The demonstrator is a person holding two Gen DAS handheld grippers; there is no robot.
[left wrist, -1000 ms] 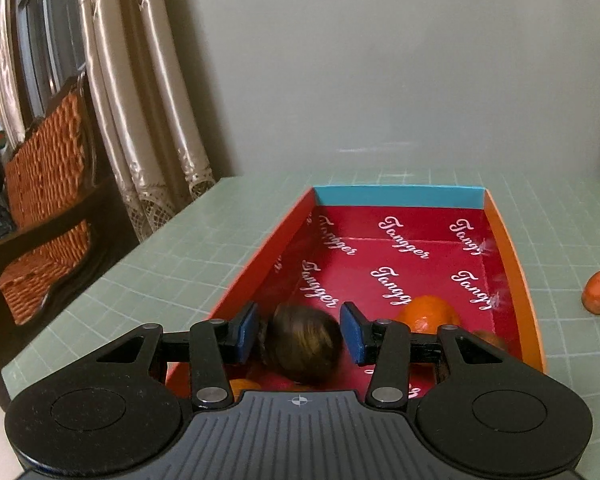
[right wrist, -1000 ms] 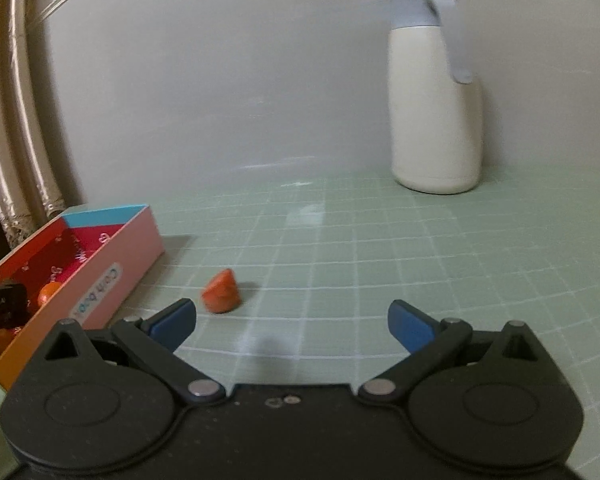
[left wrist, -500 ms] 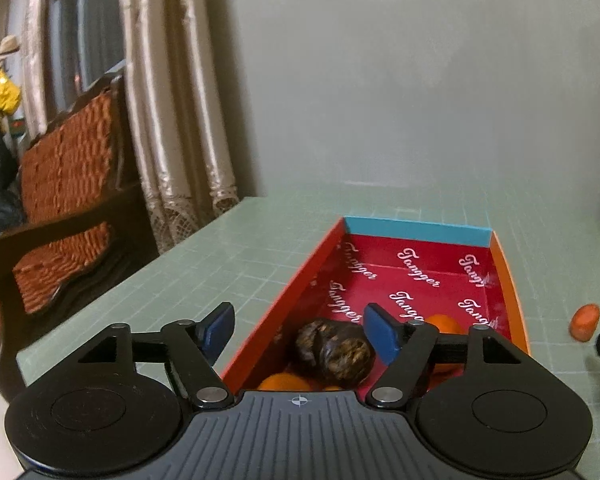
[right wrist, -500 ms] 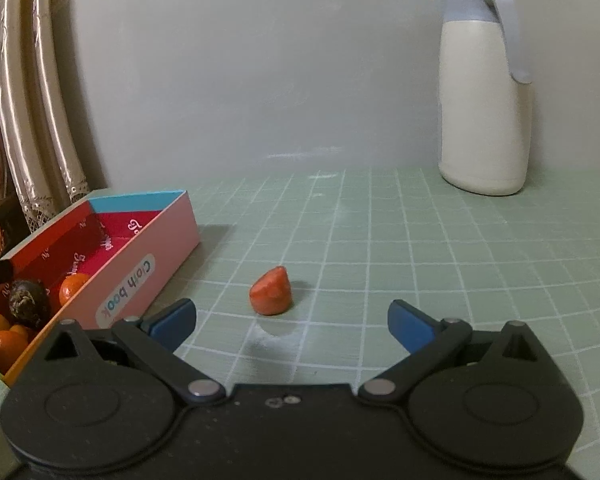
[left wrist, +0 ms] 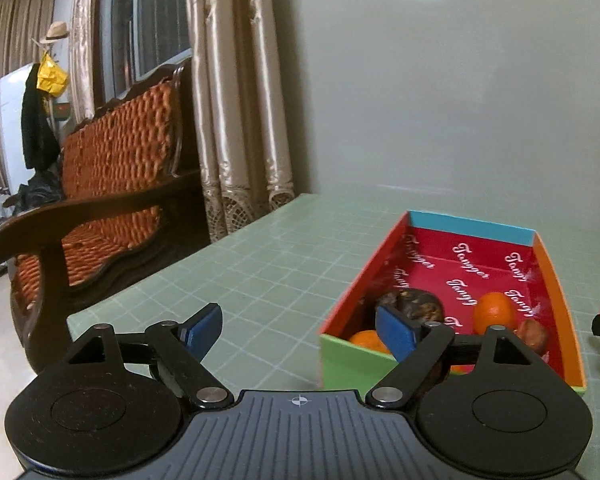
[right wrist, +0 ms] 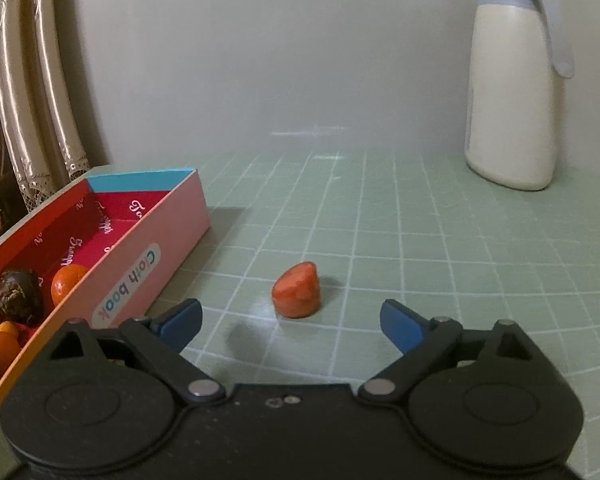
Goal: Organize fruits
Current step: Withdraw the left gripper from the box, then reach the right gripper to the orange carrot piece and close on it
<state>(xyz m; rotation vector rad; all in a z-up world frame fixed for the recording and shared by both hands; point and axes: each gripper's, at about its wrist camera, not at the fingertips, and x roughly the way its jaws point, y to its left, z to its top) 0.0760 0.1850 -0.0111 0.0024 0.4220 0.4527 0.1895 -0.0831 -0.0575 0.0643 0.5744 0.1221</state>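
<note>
Fruit is sitting in the red box [right wrist: 156,236] at the left of the right wrist view: a dark brown fruit [right wrist: 19,292] and small oranges [right wrist: 66,282]. One orange-red fruit [right wrist: 297,290] is lying alone on the green desk [right wrist: 420,248] near the middle, just ahead of the right claw [right wrist: 290,322], which is spread wide and closing with nothing between its pads. A white jug [right wrist: 514,80] is standing upper right. In the left wrist view, the left claw [left wrist: 298,330] is opening, empty, beside the box.

green gridded table [right wrist: 400,240] with box [right wrist: 148,256], orange fruit [right wrist: 297,290] just beside it, jug [right wrist: 512,100] well apart
</note>
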